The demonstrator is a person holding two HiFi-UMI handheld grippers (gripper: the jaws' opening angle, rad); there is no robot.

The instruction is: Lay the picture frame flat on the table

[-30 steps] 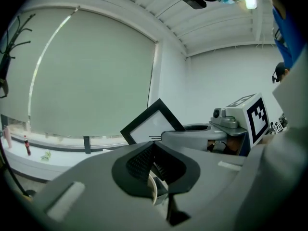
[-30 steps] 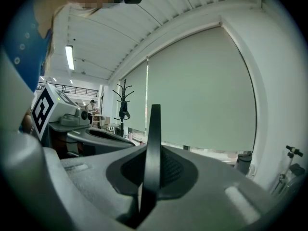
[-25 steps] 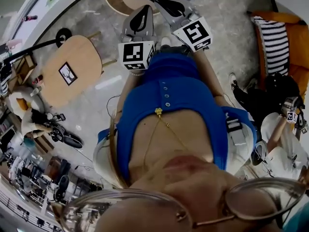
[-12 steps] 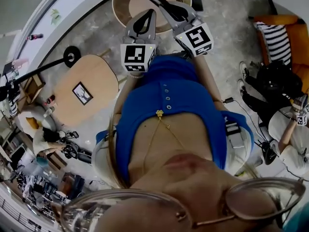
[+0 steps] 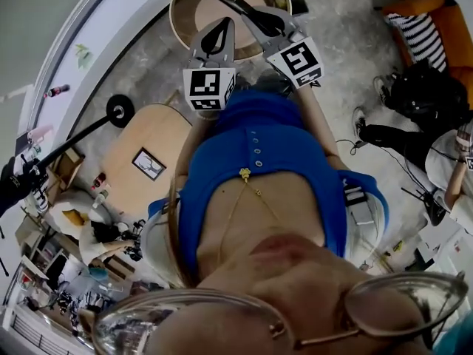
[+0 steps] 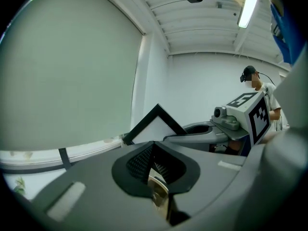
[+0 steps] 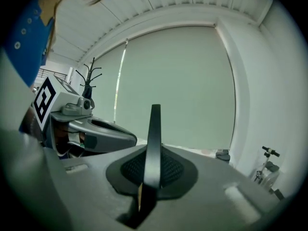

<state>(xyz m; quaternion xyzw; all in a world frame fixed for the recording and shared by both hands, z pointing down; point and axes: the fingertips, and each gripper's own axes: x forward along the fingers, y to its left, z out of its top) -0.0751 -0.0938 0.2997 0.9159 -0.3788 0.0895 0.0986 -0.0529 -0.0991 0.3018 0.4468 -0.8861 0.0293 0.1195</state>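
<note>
The black picture frame [image 5: 238,6] is clamped in my right gripper [image 5: 257,22], raised in front of the chest over a round wooden table [image 5: 182,2]. In the right gripper view the frame [image 7: 153,143] stands edge-on between the jaws of the right gripper [image 7: 150,172]. The left gripper view shows its white face and black border [image 6: 156,125] sticking out of the right gripper [image 6: 204,134]. My left gripper [image 5: 219,37] sits beside it, shut with nothing between its fingers [image 6: 144,162].
An oval wooden table [image 5: 137,170] at the left carries a small framed picture [image 5: 148,163] lying flat. A black stand [image 5: 111,117] leans beside it. An orange sofa with a striped cushion [image 5: 429,35], a black bag [image 5: 425,87] and a seated person [image 5: 451,161] are at the right.
The head view has swung: the oval table with its small picture slid down and right, and the round table came further into view. Both grippers keep their place, the frame still held.
</note>
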